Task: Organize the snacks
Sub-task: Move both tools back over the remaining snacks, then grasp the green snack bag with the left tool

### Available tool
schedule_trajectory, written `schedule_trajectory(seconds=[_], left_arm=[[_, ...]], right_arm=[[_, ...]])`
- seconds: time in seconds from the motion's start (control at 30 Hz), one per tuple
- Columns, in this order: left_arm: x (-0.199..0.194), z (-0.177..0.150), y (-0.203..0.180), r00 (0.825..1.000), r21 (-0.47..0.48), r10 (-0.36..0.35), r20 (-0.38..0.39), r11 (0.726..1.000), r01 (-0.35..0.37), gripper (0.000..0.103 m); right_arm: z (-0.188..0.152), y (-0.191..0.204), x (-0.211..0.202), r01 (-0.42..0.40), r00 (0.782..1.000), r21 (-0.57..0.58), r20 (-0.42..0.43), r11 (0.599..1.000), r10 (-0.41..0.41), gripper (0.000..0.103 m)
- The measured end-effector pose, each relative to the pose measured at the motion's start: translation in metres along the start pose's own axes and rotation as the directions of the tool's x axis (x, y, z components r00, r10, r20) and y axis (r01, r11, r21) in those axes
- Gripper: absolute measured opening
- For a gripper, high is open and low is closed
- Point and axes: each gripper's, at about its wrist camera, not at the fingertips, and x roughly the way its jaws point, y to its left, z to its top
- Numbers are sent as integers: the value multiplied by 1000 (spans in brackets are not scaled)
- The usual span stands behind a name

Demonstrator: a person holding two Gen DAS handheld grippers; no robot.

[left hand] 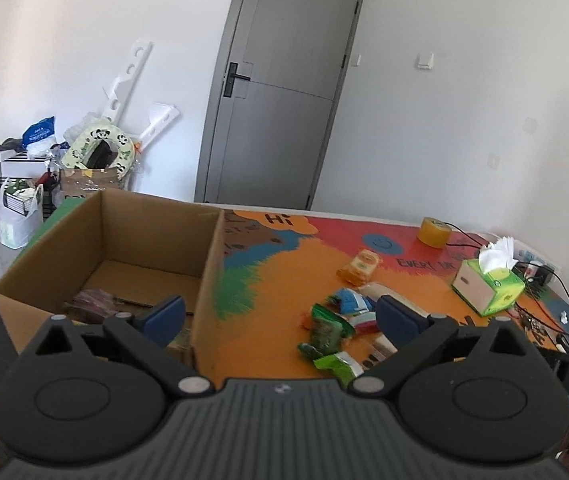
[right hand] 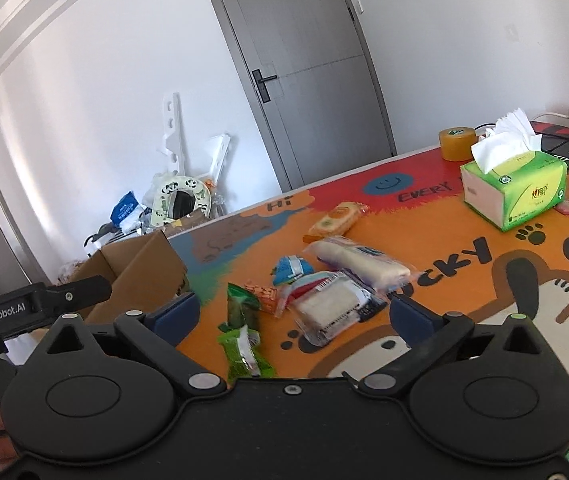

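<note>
We hold both grippers above the near edge of the table (right hand: 424, 236), fingers spread and carrying nothing. The right gripper (right hand: 291, 310) is the nearer tool: the snack pile (right hand: 316, 280) lies directly ahead of its fingers, around mid-table. The closest item, a clear-wrapped wafer pack (right hand: 330, 308), sits between the two pads in view, its long axis running diagonally toward the far right.

The left gripper (left hand: 280, 314) straddles the right wall of the cardboard box (left hand: 208, 264), which stands at the left edge and already holds at least one dark packet (left hand: 92, 300).

Count on the table:
- green packets (right hand: 240, 328): two
- white roll pack (right hand: 358, 262): one
- orange packet (right hand: 336, 218): one
- blue packet (right hand: 290, 268): one
- smaller wrappers: number unclear
</note>
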Motion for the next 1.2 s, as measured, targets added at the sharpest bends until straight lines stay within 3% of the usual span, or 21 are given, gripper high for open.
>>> schedule_trajectory(seconds=[0.23, 0.43, 0.83, 1.07, 1.2], left_arm=[[10, -7, -14, 999, 3, -45, -24, 999, 45, 98], [27, -16, -26, 996, 13, -68, -65, 998, 69, 89], [62, -34, -36, 989, -5, -36, -142, 999, 36, 74], [81, -42, -40, 983, -15, -25, -184, 1000, 23, 61], [90, -46, -42, 978, -12, -22, -208, 1000, 20, 57]], right_arm=[[-6, -9, 4, 2, 1000, -16, -10, 1000, -2, 98], [-8, -17, 11, 4, 1000, -33, -22, 999, -5, 91], [-5, -28, 35, -12, 999, -107, -52, 994, 6, 81], [-1, -27, 51, -60, 996, -162, -78, 985, 48, 66], [-1, -27, 59, -73, 994, -170, -94, 983, 58, 64]])
